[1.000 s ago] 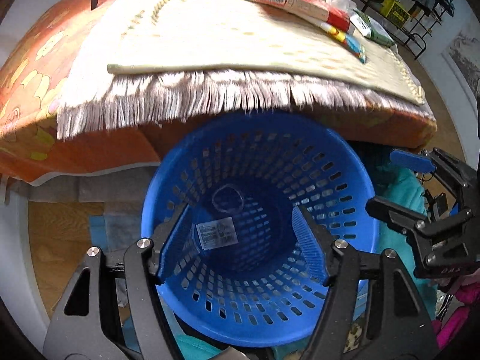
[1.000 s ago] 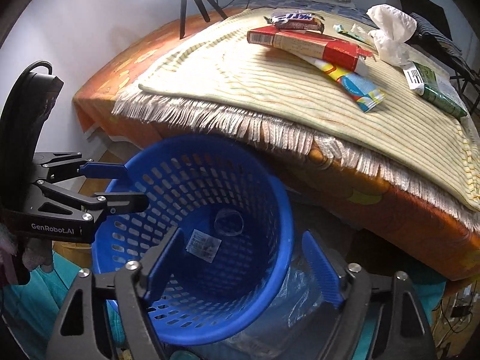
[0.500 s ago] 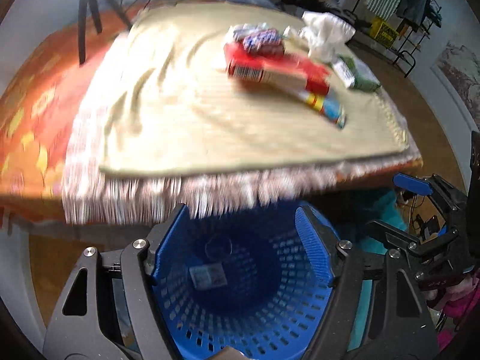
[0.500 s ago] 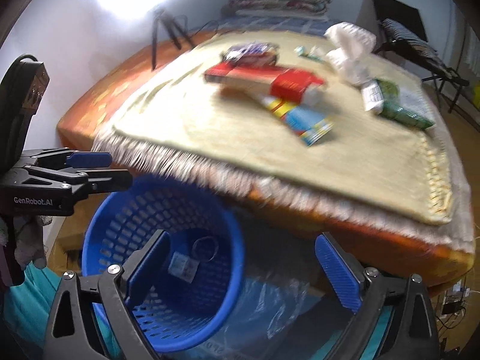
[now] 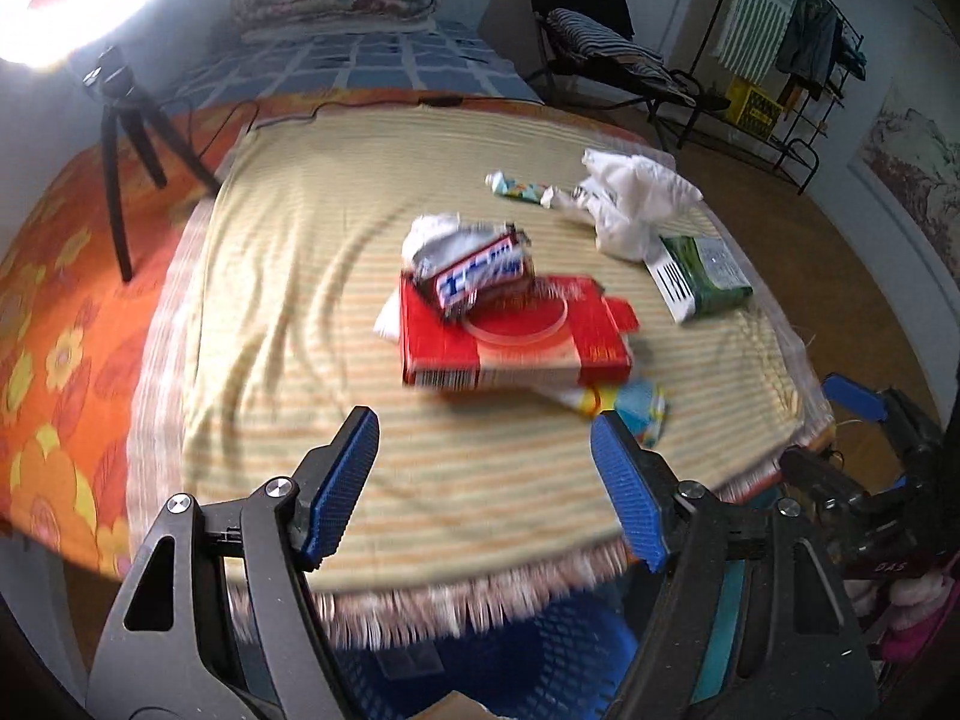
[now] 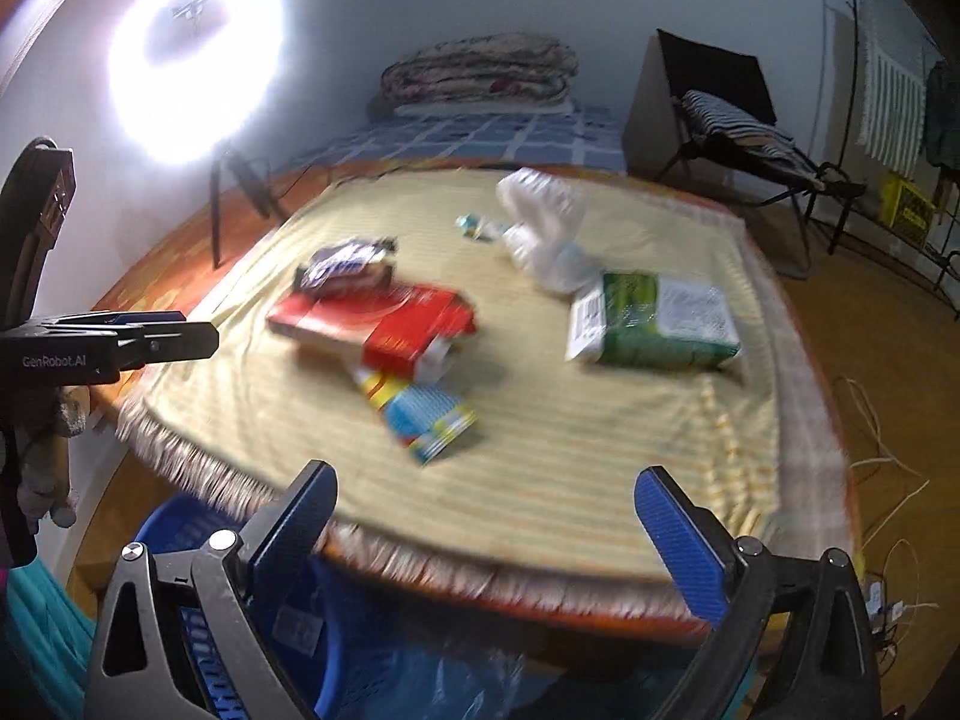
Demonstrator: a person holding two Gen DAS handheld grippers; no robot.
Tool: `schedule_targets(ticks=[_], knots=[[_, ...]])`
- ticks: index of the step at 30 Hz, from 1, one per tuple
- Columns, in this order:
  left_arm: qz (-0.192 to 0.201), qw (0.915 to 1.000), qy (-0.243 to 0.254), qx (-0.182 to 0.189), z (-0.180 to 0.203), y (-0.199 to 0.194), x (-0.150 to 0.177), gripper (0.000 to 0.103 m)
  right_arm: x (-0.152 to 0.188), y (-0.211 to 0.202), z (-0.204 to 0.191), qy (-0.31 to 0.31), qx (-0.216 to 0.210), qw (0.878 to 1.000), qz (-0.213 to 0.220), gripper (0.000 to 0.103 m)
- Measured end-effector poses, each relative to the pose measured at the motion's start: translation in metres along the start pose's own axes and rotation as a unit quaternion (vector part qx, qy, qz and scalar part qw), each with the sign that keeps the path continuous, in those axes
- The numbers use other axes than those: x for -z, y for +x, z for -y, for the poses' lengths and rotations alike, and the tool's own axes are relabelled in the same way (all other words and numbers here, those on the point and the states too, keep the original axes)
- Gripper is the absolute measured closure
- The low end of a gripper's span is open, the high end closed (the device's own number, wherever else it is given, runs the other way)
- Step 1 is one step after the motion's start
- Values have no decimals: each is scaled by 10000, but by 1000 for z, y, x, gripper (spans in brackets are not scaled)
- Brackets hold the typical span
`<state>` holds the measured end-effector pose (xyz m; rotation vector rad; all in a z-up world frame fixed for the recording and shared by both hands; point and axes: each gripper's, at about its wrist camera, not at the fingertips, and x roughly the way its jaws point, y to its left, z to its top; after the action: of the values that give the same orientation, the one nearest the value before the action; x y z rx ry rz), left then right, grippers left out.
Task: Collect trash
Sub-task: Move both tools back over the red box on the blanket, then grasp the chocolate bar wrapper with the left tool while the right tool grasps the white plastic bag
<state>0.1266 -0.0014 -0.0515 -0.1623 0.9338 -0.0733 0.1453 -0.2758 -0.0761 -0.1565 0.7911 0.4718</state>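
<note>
A bed [image 5: 54, 324] with an orange flowered sheet carried a pale striped, fringed mat [image 5: 288, 312], and the trash lay gathered on the mat's middle and right side. A red carton [image 5: 516, 342] lay flat near the centre with a blue-and-white wrapper [image 5: 480, 273] resting on its far end and a yellow-and-blue packet [image 6: 426, 420] poking out from under its near end. A green-and-white box [image 6: 654, 321] lay apart to the right, a crumpled white plastic bag [image 5: 630, 204] sat just behind it, and a small tube [image 5: 519, 187] lay beside the bag. Folded quilts [image 6: 480, 75] were stacked at the head of the bed, a ring light [image 6: 192, 48] glared on its dark tripod [image 5: 129, 138] at the left, and a chair with striped cloth [image 6: 732, 120] stood by the far wall on the brown floor. A blue basket [image 6: 168, 525] sat low against the foot of the bed, partly under the fringe, with clear plastic beside it. The left tongs [image 5: 486, 486] hung over the near edge of the mat with the blue pads spread wide, gripping nothing and touching nothing. The right tongs [image 6: 486, 531] hung likewise beyond the fringe, spread wide and empty, with the packet nearest ahead of them. Both views were blurred.
</note>
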Motion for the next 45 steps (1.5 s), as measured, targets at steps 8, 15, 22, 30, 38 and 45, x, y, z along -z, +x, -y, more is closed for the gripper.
schedule_targets(ticks=[8,15,22,30,38,45], knots=[[64,9995,198,-246,9,30,-30,27,-45,19,27,153,-42,9996,241,2],[32,9987,324,-400,16,60,-48,27,-81,62,46,377,-20,9990,222,2],[3,9986,270,-458,12,79,-61,27,-105,114,44,228,134,9996,102,2],[-88,9991,145,-389,5,96,-70,37,-118,162,38,93,345,9993,55,2],[-242,9992,119,-303,-3,106,-67,67,-124,188,32,-83,454,9989,-104,20],[-257,9990,259,-254,-1,102,-59,87,-122,191,35,26,233,9994,-269,53]])
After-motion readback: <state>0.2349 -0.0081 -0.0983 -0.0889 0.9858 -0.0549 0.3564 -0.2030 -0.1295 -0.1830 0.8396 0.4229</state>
